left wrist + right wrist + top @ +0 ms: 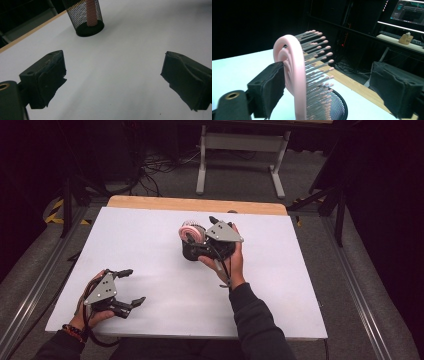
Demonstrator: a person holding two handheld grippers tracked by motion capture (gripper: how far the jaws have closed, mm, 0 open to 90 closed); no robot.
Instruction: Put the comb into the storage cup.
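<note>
A pink hairbrush (pixel 294 72) stands head-up in a black mesh cup (pixel 334 102) near the middle of the white tabletop (pixel 150 235). My right gripper (pixel 329 77) is open around the brush head. One pad sits against the brush's smooth back, and the other pad (pixel 392 87) stands well clear of the bristles. From above, the right gripper (pixel 200 232) covers most of the brush (pixel 190 231) and cup (pixel 192 251). My left gripper (pixel 134 286) rests open and empty at the front left. In its own view the left gripper (pixel 113 75) faces the cup (pixel 86 17) and brush handle (pixel 91 12).
A wooden strip (pixel 195 204) edges the far side of the tabletop. Beyond it on the floor are a white desk frame (pixel 240 142) and loose cables (pixel 160 167). A lit monitor (pixel 409 11) and a small cardboard box (pixel 407 38) sit on a dark desk behind.
</note>
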